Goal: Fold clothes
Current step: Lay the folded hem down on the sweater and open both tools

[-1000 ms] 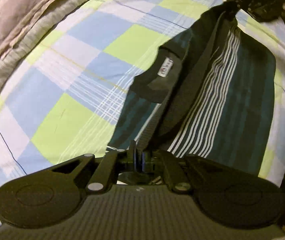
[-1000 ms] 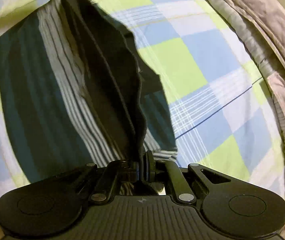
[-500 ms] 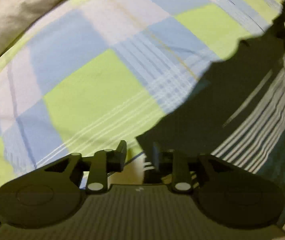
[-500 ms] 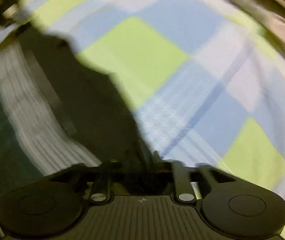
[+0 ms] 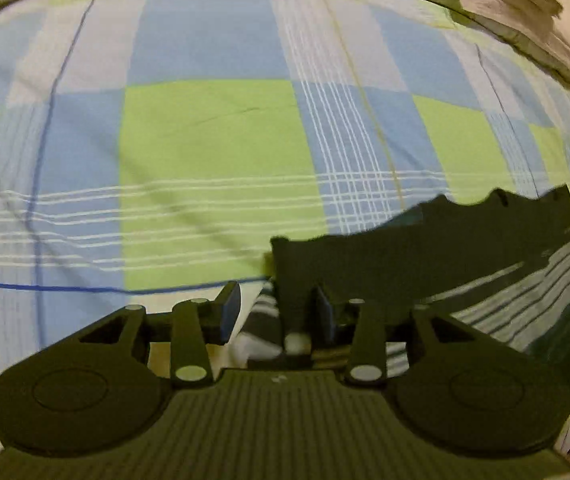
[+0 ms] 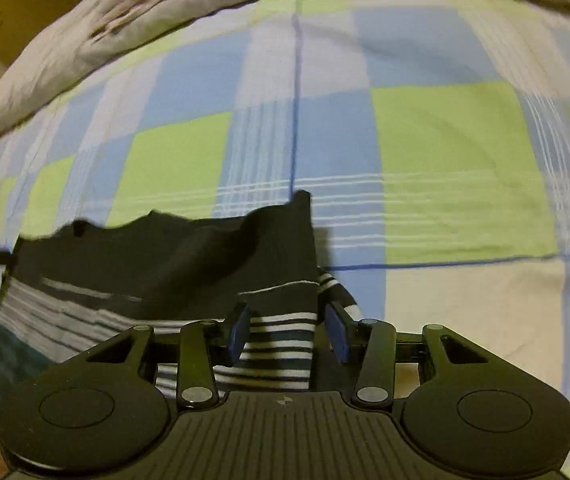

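The dark striped shirt (image 6: pixel 133 280) lies low in both frames, its dark folded-over layer on top and the white-striped part beneath, spread on the checked bedsheet (image 5: pixel 213 132). In the left wrist view it fills the lower right; in the right wrist view, the lower left and centre. The left gripper (image 5: pixel 275 312) stands with jaws spread, cloth lying between them but not pinched. The right gripper (image 6: pixel 288 332) is likewise released, its blue pads (image 6: pixel 239 330) apart on either side of a striped edge. By the look of it, one fold has just been laid down and let go. The next move probably calls for backing both grippers clear without dragging the edge, then taking fresh corners for the next fold. A crumpled grey blanket (image 6: pixel 125 24) lines the frame's top. No label or writing is legible.
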The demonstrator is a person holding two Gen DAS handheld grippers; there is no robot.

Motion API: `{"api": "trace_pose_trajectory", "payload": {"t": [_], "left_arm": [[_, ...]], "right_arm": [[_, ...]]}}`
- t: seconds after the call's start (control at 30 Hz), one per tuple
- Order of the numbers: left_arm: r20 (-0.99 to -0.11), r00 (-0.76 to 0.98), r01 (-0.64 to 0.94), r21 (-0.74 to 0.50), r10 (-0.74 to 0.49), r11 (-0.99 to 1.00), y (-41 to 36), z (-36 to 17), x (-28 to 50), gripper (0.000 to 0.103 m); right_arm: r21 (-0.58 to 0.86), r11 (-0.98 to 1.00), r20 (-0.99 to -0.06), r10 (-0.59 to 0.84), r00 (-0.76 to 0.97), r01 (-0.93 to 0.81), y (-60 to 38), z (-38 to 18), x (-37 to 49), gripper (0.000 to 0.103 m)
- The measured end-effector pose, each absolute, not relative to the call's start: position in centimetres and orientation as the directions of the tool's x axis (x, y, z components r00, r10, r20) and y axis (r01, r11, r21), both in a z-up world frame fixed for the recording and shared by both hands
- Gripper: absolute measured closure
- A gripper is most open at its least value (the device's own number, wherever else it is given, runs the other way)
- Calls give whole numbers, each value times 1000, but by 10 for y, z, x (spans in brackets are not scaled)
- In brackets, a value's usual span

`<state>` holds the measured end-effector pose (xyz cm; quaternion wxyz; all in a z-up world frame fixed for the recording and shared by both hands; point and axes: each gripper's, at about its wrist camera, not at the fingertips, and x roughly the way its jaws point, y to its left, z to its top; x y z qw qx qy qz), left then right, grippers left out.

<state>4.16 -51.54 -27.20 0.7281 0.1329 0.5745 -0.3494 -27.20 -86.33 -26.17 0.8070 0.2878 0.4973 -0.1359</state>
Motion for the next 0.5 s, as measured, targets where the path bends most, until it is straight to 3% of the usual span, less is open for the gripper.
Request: {"api": "trace_pose_trajectory", "payload": {"t": [0.03, 0.07, 0.1, 0.2, 0.23, 0.37, 0.5], "left_arm": [[-928, 100, 656, -209, -358, 725, -518, -274, 42, 75], [-928, 104, 655, -206, -357, 727, -520, -274, 42, 92], [-929, 108, 657, -201, -355, 727, -521, -274, 41, 97], [-929, 126, 682, -175, -349, 710, -521, -267, 36, 101], [-925, 137, 682, -171, -354, 711, -519, -261, 35, 101], [-899, 202, 675, -160, -389, 720, -505, -239, 32, 100], [-901, 212, 659, -153, -378, 736, -503, -253, 37, 100]], "right_arm": [[344, 782, -876, 68, 478, 519, -864, -265, -274, 58], [359, 767, -870, 68, 488, 532, -864, -268, -277, 58], [358, 763, -871, 66, 486, 538, -866, -270, -275, 58], [344, 761, -880, 58, 471, 550, -869, -275, -266, 61], [339, 760, -883, 55, 466, 554, -871, -276, -263, 95], [296, 796, -885, 21, 464, 529, -871, -256, -260, 99], [322, 784, -859, 7, 511, 531, -875, -256, -259, 99]]}}
